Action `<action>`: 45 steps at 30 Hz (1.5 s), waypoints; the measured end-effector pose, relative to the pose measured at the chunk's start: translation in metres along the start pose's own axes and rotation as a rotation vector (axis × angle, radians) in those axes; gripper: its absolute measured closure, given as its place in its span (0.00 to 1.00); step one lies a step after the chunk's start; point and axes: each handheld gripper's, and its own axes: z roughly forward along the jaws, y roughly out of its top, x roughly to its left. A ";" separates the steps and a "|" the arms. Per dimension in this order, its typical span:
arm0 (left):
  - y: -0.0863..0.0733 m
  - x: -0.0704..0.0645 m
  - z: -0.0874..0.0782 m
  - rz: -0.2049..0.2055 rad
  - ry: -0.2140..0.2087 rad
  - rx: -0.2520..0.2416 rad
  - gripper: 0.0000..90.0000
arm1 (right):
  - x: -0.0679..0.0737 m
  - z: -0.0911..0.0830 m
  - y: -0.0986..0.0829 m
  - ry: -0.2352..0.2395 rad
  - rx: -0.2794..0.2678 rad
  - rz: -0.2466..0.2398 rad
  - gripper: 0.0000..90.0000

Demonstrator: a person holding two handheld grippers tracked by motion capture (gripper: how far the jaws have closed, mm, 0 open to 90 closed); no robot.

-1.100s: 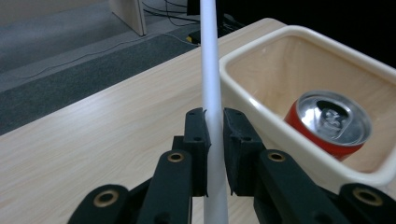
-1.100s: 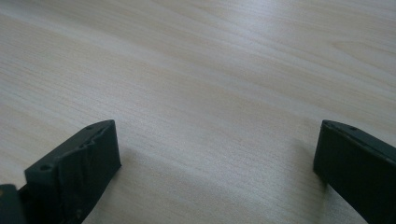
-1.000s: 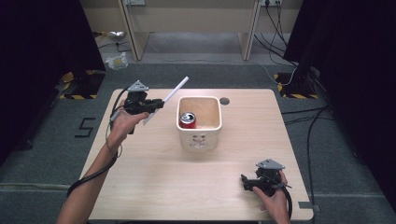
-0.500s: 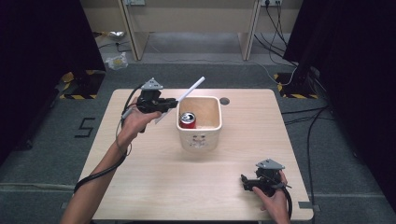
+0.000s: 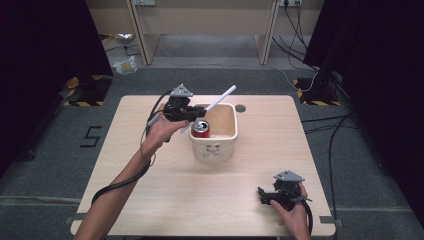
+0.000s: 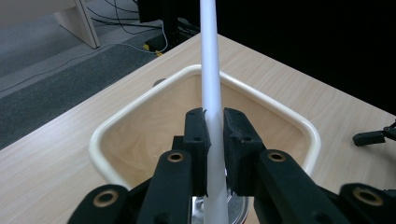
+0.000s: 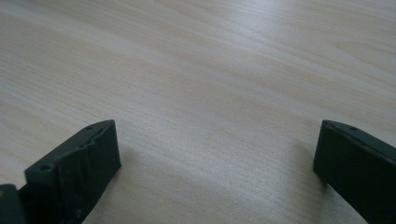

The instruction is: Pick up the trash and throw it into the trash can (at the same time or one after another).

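A cream square tub (image 5: 220, 147) stands on the wooden table (image 5: 150, 200), with a red drink can (image 5: 201, 129) inside its near left corner. My left gripper (image 5: 192, 116) hovers at the tub's left rim, shut on a long white stick (image 5: 220, 101) that slants up and right over the tub. In the left gripper view the white stick (image 6: 210, 70) runs up between the two pads (image 6: 195, 140) above the tub (image 6: 299, 126), and the can's silver top (image 6: 233, 205) peeks out below. My right gripper (image 5: 265, 196) rests open on the table's near right part; its fingertips (image 7: 93, 154) stand wide apart over bare wood.
A round cable hole (image 5: 240, 107) lies in the table behind the tub. Dark curtains flank both sides. Desk legs and cables (image 5: 300, 30) are on the grey floor beyond the far edge. In the left gripper view the other gripper (image 6: 373, 136) lies at far right.
My left gripper has carried the white stick to the right, from left of the tub to over its left rim and the can. The right gripper has stayed put.
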 end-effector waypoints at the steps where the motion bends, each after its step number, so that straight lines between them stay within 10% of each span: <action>1: 0.001 -0.002 0.003 -0.001 -0.004 0.001 0.89 | 0.000 0.000 0.000 0.000 0.000 0.000 0.01; 45: 0.015 -0.032 0.082 -0.027 0.017 0.094 0.89 | 0.001 0.000 0.000 0.005 0.004 -0.009 0.01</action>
